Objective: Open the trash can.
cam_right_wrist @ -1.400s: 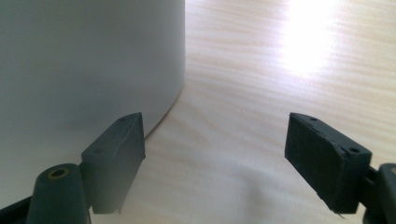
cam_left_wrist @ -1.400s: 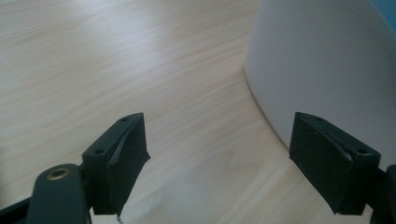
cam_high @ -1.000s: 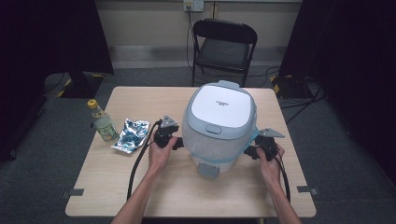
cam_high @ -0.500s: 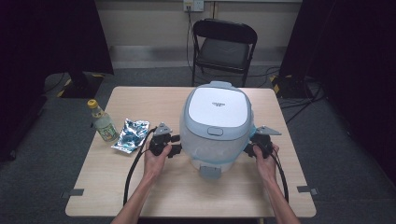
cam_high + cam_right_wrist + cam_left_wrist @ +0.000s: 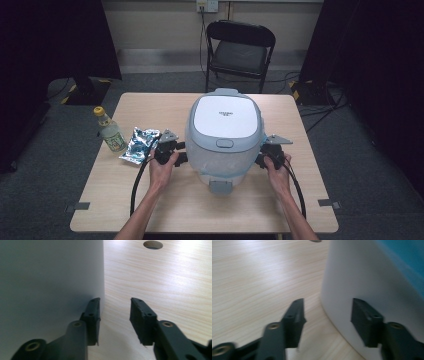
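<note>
the big white and pale blue rice cooker point(image 5: 225, 135) sits upright mid-table, lid closed, grey latch tab facing me, right between my two hands.

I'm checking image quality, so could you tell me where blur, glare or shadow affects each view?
High view: sharp, dark surroundings, table evenly lit. Left gripper view: soft motion blur on jaws and cooker, sheen on wood. Right gripper view: cooker wall in deep shadow, bright glare on the wood at upper right.

Small dark print on white cooker lid point(image 5: 227, 116), too small to read
</note>
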The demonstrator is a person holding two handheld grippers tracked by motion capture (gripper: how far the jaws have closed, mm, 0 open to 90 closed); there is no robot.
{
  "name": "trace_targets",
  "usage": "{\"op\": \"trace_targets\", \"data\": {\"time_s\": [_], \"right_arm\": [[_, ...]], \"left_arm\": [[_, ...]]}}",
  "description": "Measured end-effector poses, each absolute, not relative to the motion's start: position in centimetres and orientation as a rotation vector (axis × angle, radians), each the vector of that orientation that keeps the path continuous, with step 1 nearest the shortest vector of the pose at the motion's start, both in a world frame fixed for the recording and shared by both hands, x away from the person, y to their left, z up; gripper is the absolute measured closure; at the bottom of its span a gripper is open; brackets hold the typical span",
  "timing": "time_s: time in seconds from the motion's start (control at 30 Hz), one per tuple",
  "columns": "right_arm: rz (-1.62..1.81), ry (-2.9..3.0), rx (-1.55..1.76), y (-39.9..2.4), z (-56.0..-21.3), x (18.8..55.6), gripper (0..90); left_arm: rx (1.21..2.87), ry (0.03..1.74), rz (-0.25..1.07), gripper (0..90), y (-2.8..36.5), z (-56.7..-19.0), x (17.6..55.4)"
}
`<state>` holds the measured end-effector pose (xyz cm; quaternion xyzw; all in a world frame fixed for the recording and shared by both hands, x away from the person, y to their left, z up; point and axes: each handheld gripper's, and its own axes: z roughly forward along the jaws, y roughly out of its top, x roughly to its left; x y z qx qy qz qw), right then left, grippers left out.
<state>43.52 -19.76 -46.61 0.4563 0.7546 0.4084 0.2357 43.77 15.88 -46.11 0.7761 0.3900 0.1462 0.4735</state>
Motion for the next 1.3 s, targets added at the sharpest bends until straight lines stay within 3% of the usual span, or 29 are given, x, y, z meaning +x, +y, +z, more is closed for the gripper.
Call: {"op": "trace_targets", "data": {"time_s": [0.1, 0.4, 0.73, 0.77, 0.9, 0.97, 1.03, 1.07, 1.1, 1.13, 1.17, 1.2, 1.3], "right_arm": [[1.125, 2.059, 1.238, -19.2, -46.7, 43.3, 71.1], [1.127, 2.102, 1.224, -18.2, -46.5, 42.5, 71.1], [1.144, 2.136, 1.193, -17.3, -46.5, 41.4, 71.3], [1.151, 2.144, 1.197, -17.2, -46.5, 41.4, 72.1], [1.158, 2.146, 1.187, -17.2, -46.5, 41.5, 72.6], [1.157, 2.156, 1.191, -17.1, -46.5, 41.6, 72.5], [1.162, 2.159, 1.187, -17.0, -46.5, 41.7, 71.4], [1.153, 2.151, 1.193, -17.2, -46.5, 41.8, 62.6], [1.153, 2.151, 1.193, -17.2, -46.5, 41.8, 62.6], [1.155, 2.162, 1.209, -17.7, -46.5, 42.0, 48.9], [1.155, 2.162, 1.209, -17.7, -46.5, 42.0, 48.9], [1.163, 2.161, 1.217, -18.0, -46.4, 42.1, 41.4], [1.153, 2.161, 1.216, -18.1, -46.4, 42.1, 37.3]], "left_arm": [[1.904, 0.945, 0.352, 55.1, 16.1, -46.0, 43.2], [1.898, 0.971, 0.387, 48.4, 17.1, -46.1, 41.5], [1.880, 0.998, 0.375, 49.3, 18.3, -46.1, 40.7], [1.876, 0.994, 0.364, 56.0, 18.3, -46.1, 40.6], [1.897, 0.979, 0.386, 59.1, 18.2, -45.9, 40.4], [1.894, 0.975, 0.372, 57.7, 18.4, -46.0, 40.3], [1.895, 0.982, 0.388, 50.6, 18.5, -46.0, 40.3], [1.900, 0.995, 0.406, 45.8, 18.5, -46.0, 40.3], [1.902, 1.005, 0.420, 45.8, 18.6, -46.0, 40.4], [1.899, 1.013, 0.422, 40.5, 18.6, -46.0, 40.4], [1.899, 1.013, 0.422, 38.5, 18.6, -46.0, 40.4], [1.905, 1.016, 0.458, 34.4, 18.6, -45.9, 40.4], [1.888, 1.028, 0.453, 30.9, 18.7, -45.8, 40.3]]}}
